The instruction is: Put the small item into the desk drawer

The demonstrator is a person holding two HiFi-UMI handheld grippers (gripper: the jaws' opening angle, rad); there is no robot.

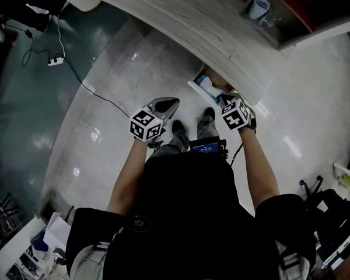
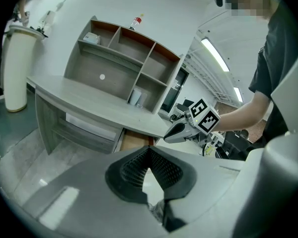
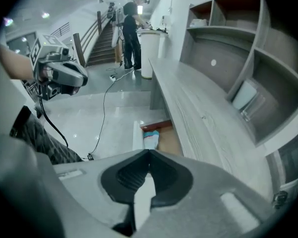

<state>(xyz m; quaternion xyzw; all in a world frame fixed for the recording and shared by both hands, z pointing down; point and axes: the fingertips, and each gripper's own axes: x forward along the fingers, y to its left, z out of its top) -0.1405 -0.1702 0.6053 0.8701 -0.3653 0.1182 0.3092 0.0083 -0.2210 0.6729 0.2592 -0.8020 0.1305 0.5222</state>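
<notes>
Drawer point(image 1: 193, 90) is shown open beneath the desk point(image 1: 204, 28), with the item point(image 1: 207, 86) lying inside, close against the white drawer front. Left gripper point(image 1: 170, 104) and right gripper point(image 1: 226, 101) are held over the floor in front of the desk, the right one just beside the drawer. Jaws of each are seen closed tip to tip, with nothing gripped between them. A cup point(image 1: 260, 7) is seen in the shelf on the desk.
</notes>
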